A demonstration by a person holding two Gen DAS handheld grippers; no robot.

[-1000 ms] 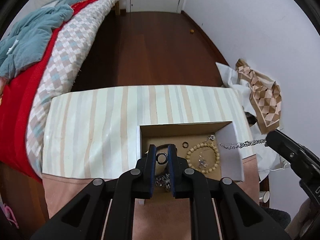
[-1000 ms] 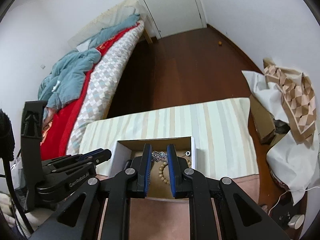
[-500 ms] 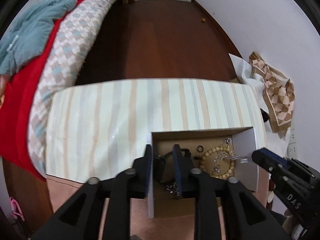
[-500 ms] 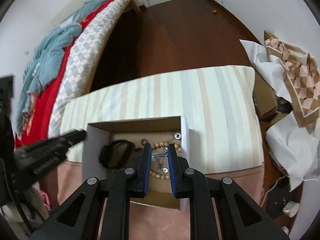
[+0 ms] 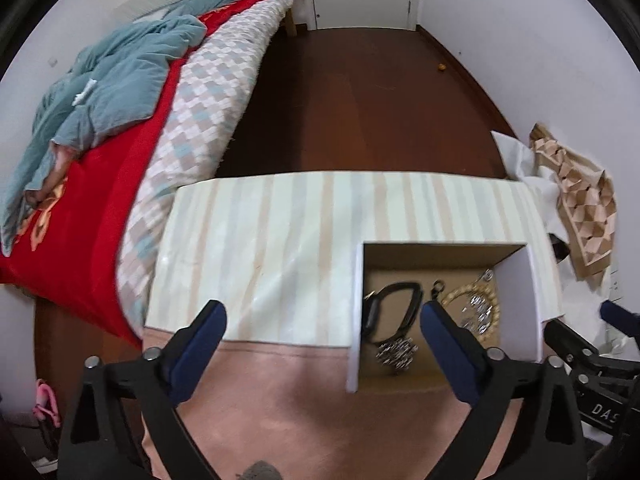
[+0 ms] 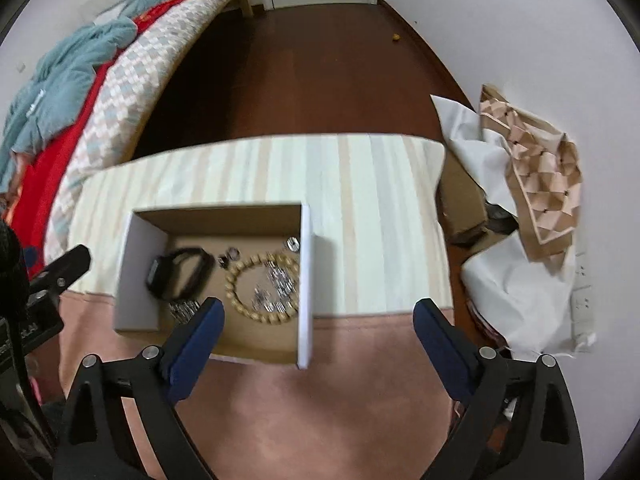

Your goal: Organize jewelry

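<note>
Right wrist: striped tabletop (image 6: 360, 200), wooden floor (image 6: 320, 60).

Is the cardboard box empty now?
No. The cardboard box holds a bead bracelet, a black band and silver chains.

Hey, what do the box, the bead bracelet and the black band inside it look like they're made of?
Box: cardboard, brown inside, white outside, matte.
Bead bracelet: probably wood, tan round beads, dull sheen.
Black band: likely rubber or plastic, smooth matte loop; too blurred to be sure.
</note>
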